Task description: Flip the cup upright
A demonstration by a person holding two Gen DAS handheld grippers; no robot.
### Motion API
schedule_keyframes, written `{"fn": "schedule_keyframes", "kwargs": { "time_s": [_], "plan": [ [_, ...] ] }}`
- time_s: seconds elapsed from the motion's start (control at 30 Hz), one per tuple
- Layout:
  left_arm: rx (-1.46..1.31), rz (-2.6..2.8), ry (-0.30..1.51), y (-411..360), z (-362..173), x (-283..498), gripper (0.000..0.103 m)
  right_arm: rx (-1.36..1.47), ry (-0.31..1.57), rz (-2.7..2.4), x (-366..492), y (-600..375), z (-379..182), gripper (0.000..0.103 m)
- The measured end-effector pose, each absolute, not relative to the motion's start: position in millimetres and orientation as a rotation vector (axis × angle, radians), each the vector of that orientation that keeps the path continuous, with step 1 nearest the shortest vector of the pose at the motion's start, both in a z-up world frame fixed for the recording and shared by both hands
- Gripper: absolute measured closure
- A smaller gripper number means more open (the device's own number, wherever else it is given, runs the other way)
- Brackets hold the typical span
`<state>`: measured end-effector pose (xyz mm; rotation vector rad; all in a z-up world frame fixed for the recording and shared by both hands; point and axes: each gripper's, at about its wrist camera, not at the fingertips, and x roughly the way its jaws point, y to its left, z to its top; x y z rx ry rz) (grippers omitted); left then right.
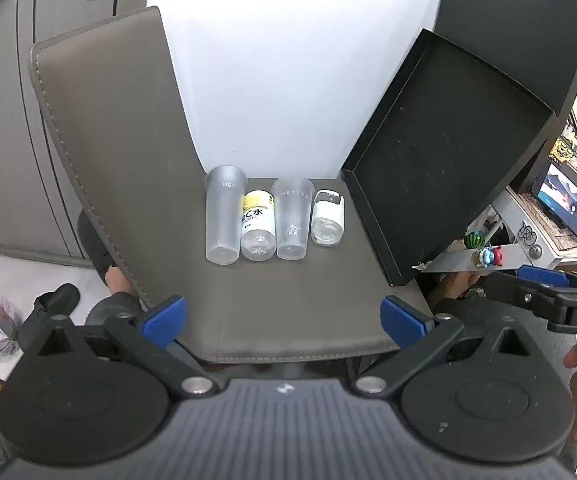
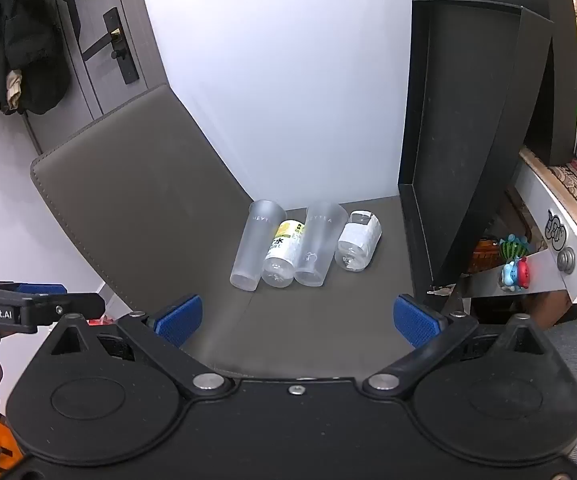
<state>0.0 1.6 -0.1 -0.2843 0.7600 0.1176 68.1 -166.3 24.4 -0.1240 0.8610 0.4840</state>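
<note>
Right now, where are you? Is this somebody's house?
Probably a home: a door with a handle and hanging coats, a grey chair seat holding cups, and toy figures nearby.

Bare mat (image 1: 288, 300) before cup row (image 1: 274, 220): open approach. Black tray (image 1: 440, 168) walls right; raised mat flap (image 1: 108, 140) walls left.

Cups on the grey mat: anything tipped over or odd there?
Yes. Both frosted cups, the left cup and the right cup, lie on their sides, bases toward the cameras, alternating with two toppled bottles. No spill visible.
</note>
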Motion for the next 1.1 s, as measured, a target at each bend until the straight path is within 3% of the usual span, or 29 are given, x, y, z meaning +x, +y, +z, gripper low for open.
{"fn": "schedule_keyframes", "kwargs": {
  "time_s": [1.1],
  "plan": [
    [-0.273, 0.056, 0.742, -0.6, -1.2, -4.9, 0.001, -0.146, 0.875, 0.498, 69.7, -164.2, 19.6, 0.0]
  ]
}}
